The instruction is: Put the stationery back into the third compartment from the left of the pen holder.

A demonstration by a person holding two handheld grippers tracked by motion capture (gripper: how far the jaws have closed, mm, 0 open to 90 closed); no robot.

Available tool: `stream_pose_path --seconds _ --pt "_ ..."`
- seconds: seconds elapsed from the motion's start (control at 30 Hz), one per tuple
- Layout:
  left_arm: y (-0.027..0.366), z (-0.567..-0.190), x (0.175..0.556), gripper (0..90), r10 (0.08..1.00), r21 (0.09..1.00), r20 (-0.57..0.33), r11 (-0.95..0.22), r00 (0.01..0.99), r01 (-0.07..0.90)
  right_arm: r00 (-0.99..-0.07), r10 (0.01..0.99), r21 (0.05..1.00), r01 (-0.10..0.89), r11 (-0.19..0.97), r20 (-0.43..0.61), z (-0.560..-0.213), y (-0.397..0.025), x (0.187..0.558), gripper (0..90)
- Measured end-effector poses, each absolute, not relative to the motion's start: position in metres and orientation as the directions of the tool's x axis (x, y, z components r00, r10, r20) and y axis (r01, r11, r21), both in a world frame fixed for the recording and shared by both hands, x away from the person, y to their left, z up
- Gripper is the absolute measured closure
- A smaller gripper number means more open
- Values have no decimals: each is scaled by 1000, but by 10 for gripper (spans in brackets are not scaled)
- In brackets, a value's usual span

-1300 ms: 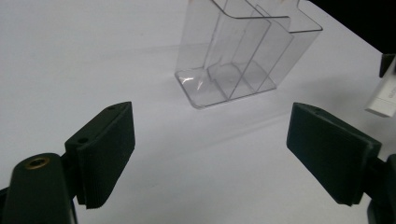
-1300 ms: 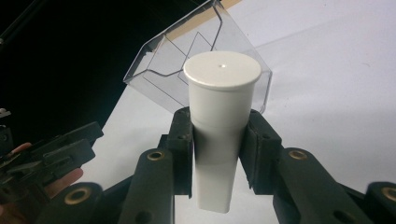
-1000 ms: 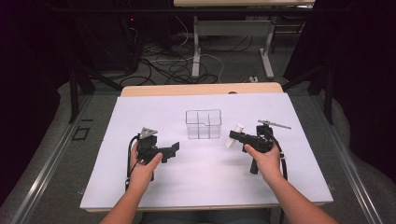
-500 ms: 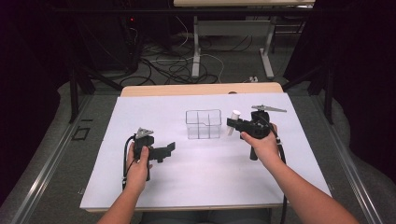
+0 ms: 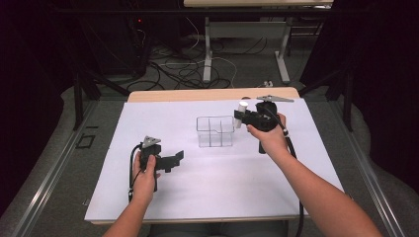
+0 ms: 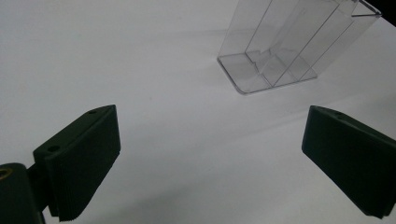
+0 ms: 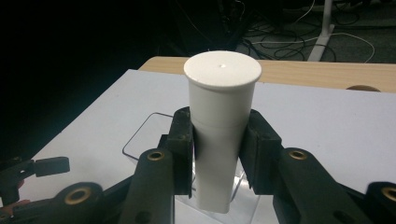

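Note:
A clear plastic organiser (image 5: 214, 130) with divided compartments stands in the middle of the white table (image 5: 197, 197). My right gripper (image 5: 240, 116) is raised just right of it and is shut on a white tube (image 5: 242, 112), held upright. In the right gripper view the white tube (image 7: 219, 126) sits between the two pads, its flat cap on top, with the organiser (image 7: 149, 135) below and behind it. My left gripper (image 5: 174, 161) hovers low at the front left, open. In the left gripper view its jaws stand wide apart and the clear organiser (image 6: 289, 46) lies ahead.
A wooden strip (image 5: 207, 94) edges the table's far side. Beyond it lie cables (image 5: 188, 69) and desk legs on the dark floor. The person's forearms come in from the bottom edge.
My right gripper has risen and moved toward the far side with the white tube, which now stands upright beside the organiser. My left gripper has drifted slightly toward the front.

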State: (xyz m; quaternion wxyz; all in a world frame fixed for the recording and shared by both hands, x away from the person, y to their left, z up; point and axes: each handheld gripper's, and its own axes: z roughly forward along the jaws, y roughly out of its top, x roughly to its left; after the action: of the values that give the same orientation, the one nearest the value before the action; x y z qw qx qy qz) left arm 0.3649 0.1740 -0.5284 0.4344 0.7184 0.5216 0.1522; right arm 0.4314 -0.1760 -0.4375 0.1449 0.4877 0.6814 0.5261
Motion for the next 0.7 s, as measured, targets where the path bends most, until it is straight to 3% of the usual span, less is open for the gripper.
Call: stream_pose_path --seconds 0.7 --pt "174 -532 366 46 886 776 -228 -84 403 625 -467 851 872 488 22 240 -450 -150 446 678"
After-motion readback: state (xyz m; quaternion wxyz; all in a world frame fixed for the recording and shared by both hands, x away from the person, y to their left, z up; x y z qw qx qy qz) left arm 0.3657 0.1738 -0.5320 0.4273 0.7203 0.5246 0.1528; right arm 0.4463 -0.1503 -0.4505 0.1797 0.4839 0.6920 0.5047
